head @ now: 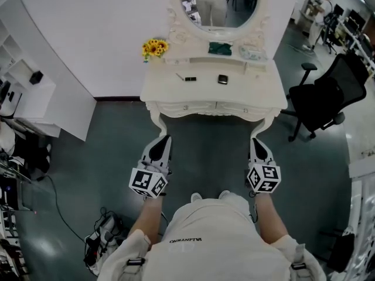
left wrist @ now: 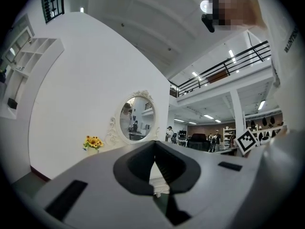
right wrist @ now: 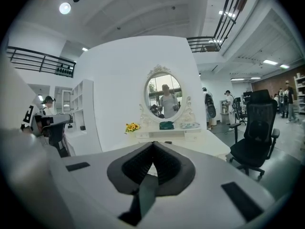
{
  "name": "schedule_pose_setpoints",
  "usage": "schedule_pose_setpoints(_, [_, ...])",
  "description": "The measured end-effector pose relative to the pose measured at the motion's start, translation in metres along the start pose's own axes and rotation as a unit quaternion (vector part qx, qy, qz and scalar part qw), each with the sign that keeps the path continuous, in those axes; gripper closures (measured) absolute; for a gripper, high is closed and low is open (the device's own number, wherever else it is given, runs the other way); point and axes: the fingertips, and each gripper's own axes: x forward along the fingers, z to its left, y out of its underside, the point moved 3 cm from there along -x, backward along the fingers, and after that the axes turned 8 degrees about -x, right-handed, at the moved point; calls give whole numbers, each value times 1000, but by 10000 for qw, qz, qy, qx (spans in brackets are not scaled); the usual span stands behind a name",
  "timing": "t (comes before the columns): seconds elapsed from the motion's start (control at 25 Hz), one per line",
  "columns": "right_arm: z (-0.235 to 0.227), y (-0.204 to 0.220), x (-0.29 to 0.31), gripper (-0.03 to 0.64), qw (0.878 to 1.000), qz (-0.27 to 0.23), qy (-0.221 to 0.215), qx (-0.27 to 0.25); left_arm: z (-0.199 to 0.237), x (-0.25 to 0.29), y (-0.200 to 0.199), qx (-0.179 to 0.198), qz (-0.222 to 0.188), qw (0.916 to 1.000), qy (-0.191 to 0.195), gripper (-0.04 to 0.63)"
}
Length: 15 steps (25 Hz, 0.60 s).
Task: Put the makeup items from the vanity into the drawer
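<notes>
A cream vanity (head: 258,95) with an oval mirror (head: 220,4) stands ahead of me against the white wall. On its top lie a slim dark stick (head: 187,78) and a small dark compact (head: 222,79). A green item (head: 220,48) and a pale dish (head: 253,54) sit on the raised shelf. Two drawer fronts (head: 187,106) under the top are closed. My left gripper (head: 162,139) and right gripper (head: 257,141) hang level over the floor, short of the vanity, both shut and empty. The right gripper (right wrist: 153,143) points at the vanity (right wrist: 209,144); the left gripper (left wrist: 155,142) points at its mirror (left wrist: 136,118).
Sunflowers (head: 154,47) stand at the vanity's left rear corner. A black office chair (head: 328,98) is just right of the vanity. A white shelf unit (head: 35,92) lines the left wall. Cables and gear (head: 99,242) lie on the floor at my left.
</notes>
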Motion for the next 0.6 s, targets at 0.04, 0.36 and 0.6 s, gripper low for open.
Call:
schedule_pose_setpoints(0.04, [3,0,1,607,10000,25,-21,-26,2,-2,0,-9,9,10000,-9,592])
schedule_pose_setpoints(0.36, [-4,4,18,607,9999,146,11,34,11,13,10,-90,150,9998,-65,592])
schedule_pose_setpoints(0.6, [-21,8,51,607,9996,214,-113,131,15,47,10,-24,207,9997,-104,592])
